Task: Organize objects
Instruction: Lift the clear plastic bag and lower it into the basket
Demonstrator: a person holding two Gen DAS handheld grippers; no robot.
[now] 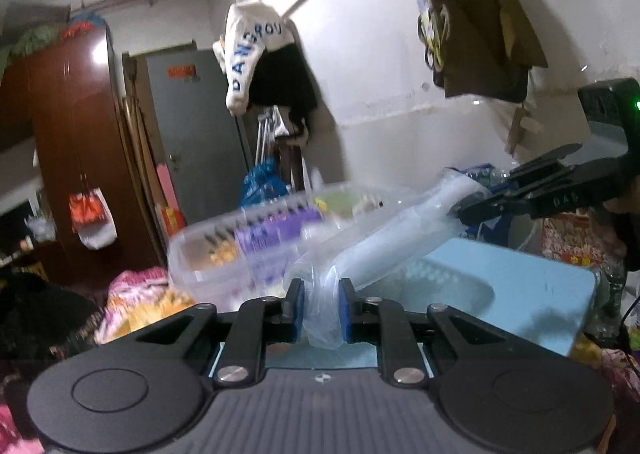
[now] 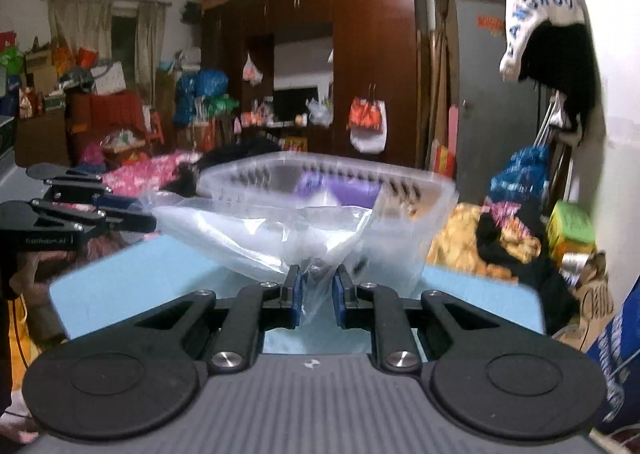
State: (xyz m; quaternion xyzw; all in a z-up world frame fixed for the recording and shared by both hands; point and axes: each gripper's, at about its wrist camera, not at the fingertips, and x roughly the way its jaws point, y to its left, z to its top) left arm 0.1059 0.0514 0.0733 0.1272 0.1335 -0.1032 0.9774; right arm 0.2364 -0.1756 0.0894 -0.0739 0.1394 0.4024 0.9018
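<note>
Bag point(image 1: 384, 242) stretched between left tongs point(image 1: 321, 304) and right tongs point(image 2: 316, 292), both gripping it

The blue table point(image 2: 120, 286) has bare surface on the left and on the right of the clear plastic bag point(image 2: 256, 230). Just behind the bag, the clear storage bin point(image 2: 404, 213) blocks the way forward. Cluttered bedding point(image 2: 460, 234) lies beside the table's right edge.

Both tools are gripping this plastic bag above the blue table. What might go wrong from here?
1. The left tool and right tool pinch only thin edges of the clear bag, so film may slip or tear.
2. The clear basket sits just behind; the bag could snag or nudge it.
</note>
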